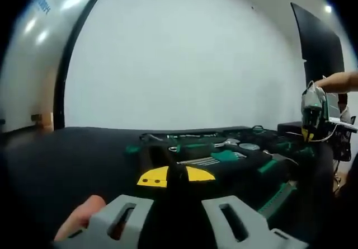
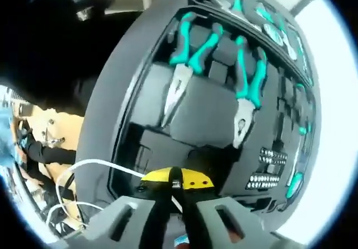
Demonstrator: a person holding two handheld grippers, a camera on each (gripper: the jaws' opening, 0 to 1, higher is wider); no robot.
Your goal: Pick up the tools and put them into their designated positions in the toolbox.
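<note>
Left gripper [image 1: 178, 215] jaws rise from 6 o'clock in the left gripper view, closed on a black-and-yellow tool [image 1: 170, 176] that sticks up between them toward 12; its yellow part sits just above the jaw tips. What kind of tool, cannot tell. A fingertip [image 1: 81, 218] shows at 7 o'clock beside the left jaw.

Past the tool, at 1 to 3 o'clock, the open toolbox [image 1: 235, 148] lies on a dark table [image 1: 67, 159], with green-handled tools and silver bits in its slots, too small to tell apart. At 3 o'clock the right gripper [image 1: 312, 112] hangs above the box's far end, a hand [image 1: 338, 82] on top of it. White wall [image 1: 179, 59] behind, black panel [image 1: 319, 42] at 2 o'clock.

Right gripper [image 2: 174, 212] in the right gripper view: jaws from 6 o'clock, clamped on a black-handled tool with a yellow collar [image 2: 176, 179], held just above the toolbox tray [image 2: 207, 120]. At 11 to 12 o'clock from the jaws, long-nose pliers [image 2: 187, 59] lie seated in the tray, teal handles up, tips down. At 1 o'clock, a second pair of pliers [image 2: 246, 92] seated beside them, apart. Rows of bits [image 2: 267, 168] at 3 o'clock. White cable [image 2: 84, 173] loops at 8 o'clock.
</note>
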